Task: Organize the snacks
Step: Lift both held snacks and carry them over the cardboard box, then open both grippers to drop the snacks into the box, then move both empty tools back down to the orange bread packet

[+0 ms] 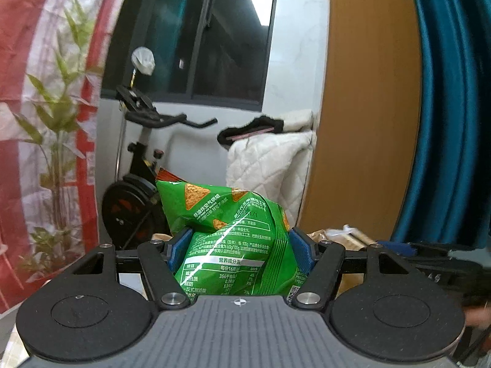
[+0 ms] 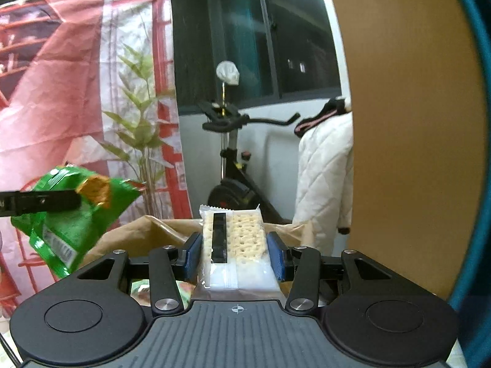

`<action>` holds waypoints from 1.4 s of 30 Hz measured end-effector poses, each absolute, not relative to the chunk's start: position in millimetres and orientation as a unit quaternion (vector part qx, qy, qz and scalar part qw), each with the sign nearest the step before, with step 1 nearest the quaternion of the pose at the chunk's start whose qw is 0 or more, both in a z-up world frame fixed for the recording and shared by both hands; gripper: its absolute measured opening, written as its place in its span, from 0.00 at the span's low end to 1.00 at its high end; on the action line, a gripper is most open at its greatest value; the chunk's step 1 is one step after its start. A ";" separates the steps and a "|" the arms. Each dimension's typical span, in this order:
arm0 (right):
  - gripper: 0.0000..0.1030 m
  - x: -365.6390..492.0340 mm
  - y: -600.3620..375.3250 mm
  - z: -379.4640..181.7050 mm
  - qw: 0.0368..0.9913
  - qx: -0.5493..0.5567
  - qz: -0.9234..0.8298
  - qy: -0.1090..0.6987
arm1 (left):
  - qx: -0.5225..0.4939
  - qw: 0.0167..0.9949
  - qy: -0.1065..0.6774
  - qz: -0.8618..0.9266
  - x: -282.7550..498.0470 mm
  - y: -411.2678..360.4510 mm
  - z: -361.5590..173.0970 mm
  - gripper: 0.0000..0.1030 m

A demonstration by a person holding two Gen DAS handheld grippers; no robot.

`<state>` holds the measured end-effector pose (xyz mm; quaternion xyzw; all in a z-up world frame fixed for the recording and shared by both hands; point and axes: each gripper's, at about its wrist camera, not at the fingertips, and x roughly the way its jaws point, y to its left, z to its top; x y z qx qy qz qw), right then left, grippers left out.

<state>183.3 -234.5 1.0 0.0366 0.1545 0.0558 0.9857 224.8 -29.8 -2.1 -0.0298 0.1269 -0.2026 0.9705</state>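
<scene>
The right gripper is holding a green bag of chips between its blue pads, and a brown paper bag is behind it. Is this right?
Not quite. In the right wrist view, the right gripper holds a clear pack of crackers between its blue pads, not the green bag of chips; that one is in the left gripper, as the left wrist view shows. The brown paper bag behind it is correct.

Crumpled brown paper bag (image 2: 153, 233) below; supporting surface hidden.

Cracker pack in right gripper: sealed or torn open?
Sealed, as far as visible: the cracker pack shows an intact crimped top edge and crackers stacked inside the clear wrap. Its bottom end is hidden behind the right gripper.
</scene>
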 end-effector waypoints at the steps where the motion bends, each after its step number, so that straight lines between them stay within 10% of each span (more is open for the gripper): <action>1: 0.41 190.1 -229.4 -3.3 0.985 0.038 0.055 0.161 | -0.030 0.970 0.134 -0.203 233.6 -31.2 -3.3 0.68; 42: 0.64 85.7 -222.4 -50.7 0.969 -0.010 0.064 0.238 | -0.087 0.955 0.225 -0.170 155.9 -1.8 -66.9 0.76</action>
